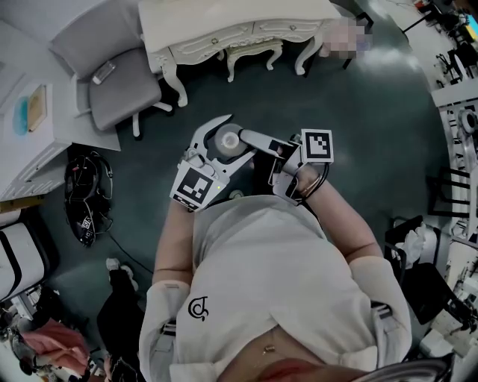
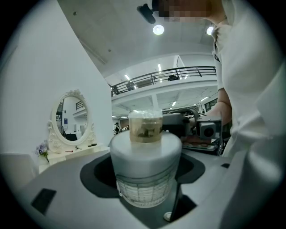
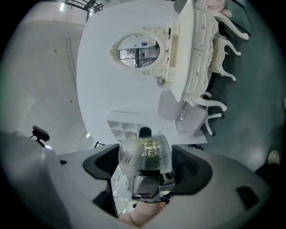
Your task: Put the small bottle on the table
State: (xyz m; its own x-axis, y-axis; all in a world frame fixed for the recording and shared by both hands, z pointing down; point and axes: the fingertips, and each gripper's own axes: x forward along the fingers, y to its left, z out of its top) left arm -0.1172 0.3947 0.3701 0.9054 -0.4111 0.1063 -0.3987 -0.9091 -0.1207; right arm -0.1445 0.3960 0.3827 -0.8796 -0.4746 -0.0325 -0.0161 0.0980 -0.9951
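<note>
While your left gripper (image 1: 230, 133) clamps the bottle (image 1: 227, 139) and the right gripper (image 1: 252, 142) gapes round its cap, transport remains: reach the far table (image 1: 224, 19).

light: bright overhead, ceiling lamps (image 2: 157, 29) glaring | edges: fisheye-warped, black corners | focus: mostly sharp

Head view overhead; gripper views opposed, sharing small bottle (image 2: 145, 165).

White frosted bottle (image 2: 145, 156) here, fine grid printed low, amber band under a clear cap. Left gripper (image 1: 230, 134) is grey with black pads (image 2: 100, 172), black-and-white square marker on its cube (image 1: 196, 184). Cream table (image 1: 216, 33), grey chair (image 1: 119, 93), dark teal floor (image 1: 373, 149).
</note>
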